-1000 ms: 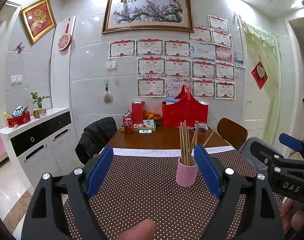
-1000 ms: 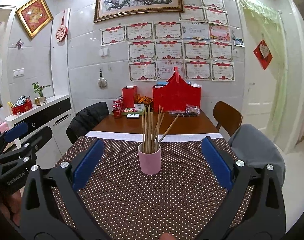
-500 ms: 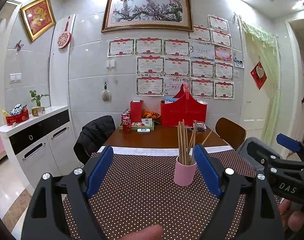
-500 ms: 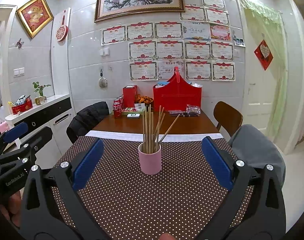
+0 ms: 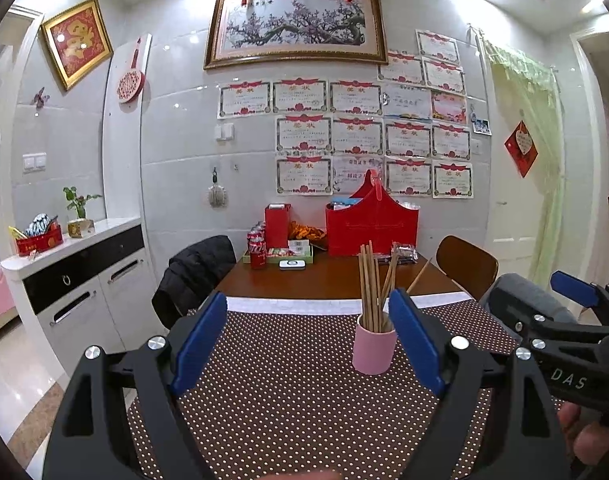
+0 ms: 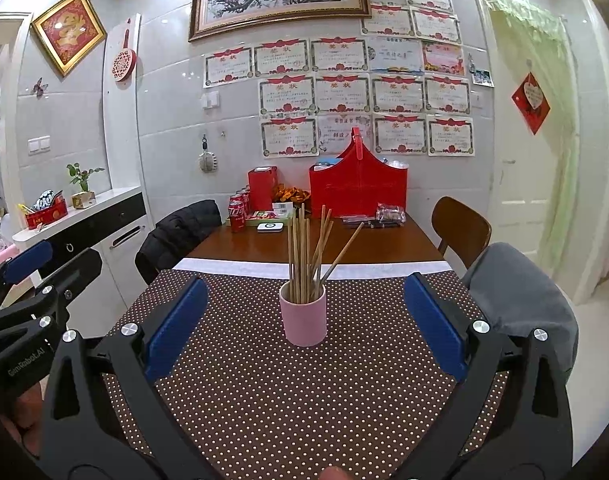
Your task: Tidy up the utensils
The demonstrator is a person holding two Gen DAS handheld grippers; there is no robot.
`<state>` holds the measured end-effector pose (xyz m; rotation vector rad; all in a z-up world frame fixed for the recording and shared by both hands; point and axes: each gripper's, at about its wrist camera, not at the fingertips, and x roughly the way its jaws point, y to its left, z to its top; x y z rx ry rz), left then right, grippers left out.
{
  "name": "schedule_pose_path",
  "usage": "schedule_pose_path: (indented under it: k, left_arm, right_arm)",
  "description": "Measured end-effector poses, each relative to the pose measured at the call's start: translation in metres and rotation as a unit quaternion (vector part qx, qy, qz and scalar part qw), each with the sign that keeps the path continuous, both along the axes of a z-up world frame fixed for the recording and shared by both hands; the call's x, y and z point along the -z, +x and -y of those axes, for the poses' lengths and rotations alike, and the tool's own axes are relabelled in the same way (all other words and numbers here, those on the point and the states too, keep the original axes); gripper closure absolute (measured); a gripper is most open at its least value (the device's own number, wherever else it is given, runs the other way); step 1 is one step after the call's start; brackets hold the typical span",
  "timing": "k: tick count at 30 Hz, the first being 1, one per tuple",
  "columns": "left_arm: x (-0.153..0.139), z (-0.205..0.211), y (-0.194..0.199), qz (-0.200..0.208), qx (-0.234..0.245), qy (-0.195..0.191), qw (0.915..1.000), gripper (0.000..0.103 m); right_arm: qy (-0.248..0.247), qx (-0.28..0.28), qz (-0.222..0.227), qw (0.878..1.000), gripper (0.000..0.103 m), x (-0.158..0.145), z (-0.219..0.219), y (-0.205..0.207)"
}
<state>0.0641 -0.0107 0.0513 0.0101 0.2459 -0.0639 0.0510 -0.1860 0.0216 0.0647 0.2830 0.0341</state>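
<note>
A pink cup (image 6: 303, 314) stands upright on the brown dotted tablecloth (image 6: 304, 392), holding several wooden chopsticks (image 6: 304, 252) that fan out of its top. In the left wrist view the cup (image 5: 373, 350) sits just left of my right-hand finger, with its chopsticks (image 5: 370, 284) above. My left gripper (image 5: 306, 338) is open and empty, short of the cup. My right gripper (image 6: 304, 320) is open and empty, with the cup centred ahead between its fingers. Each gripper shows at the edge of the other's view.
Beyond the cloth the wooden table (image 6: 264, 246) carries a red basket (image 6: 358, 190), a red box (image 6: 262, 188), soda cans (image 6: 236, 216) and a white device (image 6: 270, 227). Chairs stand left (image 6: 176, 236) and right (image 6: 460, 228). A grey-covered chair (image 6: 520, 292) is near right.
The left gripper has drifted slightly; the cup sits a little further left in its view. The right gripper has barely moved. Both stay open.
</note>
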Motion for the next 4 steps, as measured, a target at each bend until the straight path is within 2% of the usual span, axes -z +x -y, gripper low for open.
schedule_pose_path:
  k: [4]
  left_arm:
    - [0.0004, -0.0021, 0.0024, -0.004, -0.007, -0.004, 1.0, 0.021]
  right_arm:
    - [0.001, -0.003, -0.002, 1.0, 0.006, 0.0009, -0.0001, 0.0009]
